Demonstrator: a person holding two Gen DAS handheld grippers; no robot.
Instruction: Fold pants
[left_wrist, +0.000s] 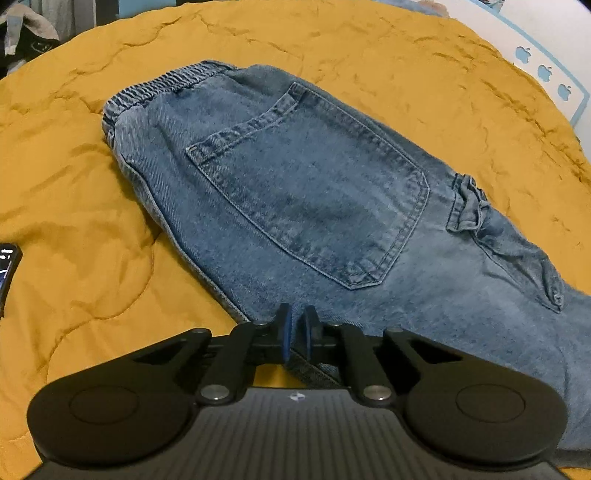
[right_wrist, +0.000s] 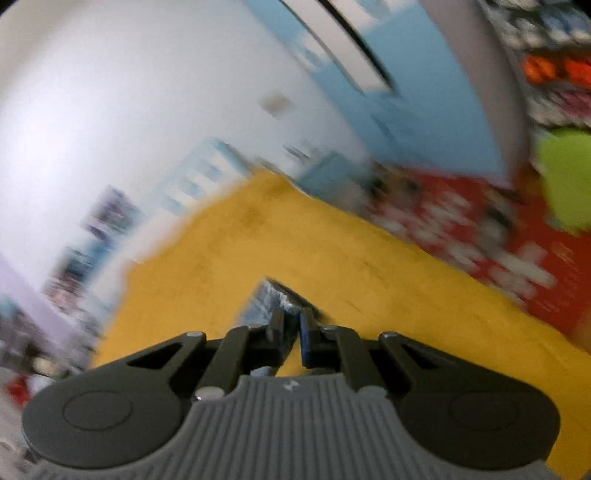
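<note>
- The pants (left_wrist: 306, 192) are blue denim and lie flat on a mustard-yellow quilted bedspread (left_wrist: 74, 206), running from the far left toward the near right in the left wrist view.
- Their elastic waistband (left_wrist: 162, 92) is at the far-left end; a stitched back pocket (left_wrist: 314, 188) faces up in the middle, and a bunched side pocket flap (left_wrist: 471, 201) sits to its right.
- The left gripper (left_wrist: 295, 326) is at the near edge of the pants, just below the back pocket, pointing steeply down at the cloth.
- Its jaws are drawn almost together, and a fold of denim edge runs between the blue pads (left_wrist: 287, 336) and out beneath them, so they pinch the hem-side edge of the pants.
- A dark phone-like object (left_wrist: 8, 269) lies on the bedspread at the far left edge of that view.
- The right wrist view is heavily smeared by motion.
- The right gripper (right_wrist: 291, 325) is above the yellow bedspread (right_wrist: 258, 240), its jaws closed to a narrow slit.
- A scrap of blue denim (right_wrist: 267, 295) pokes up from between its tips, so it grips a part of the pants; which part I cannot tell.
- Beyond the bed are a pale wall (right_wrist: 110, 92) at left and a red patterned surface (right_wrist: 498, 236) at right, both blurred.
</note>
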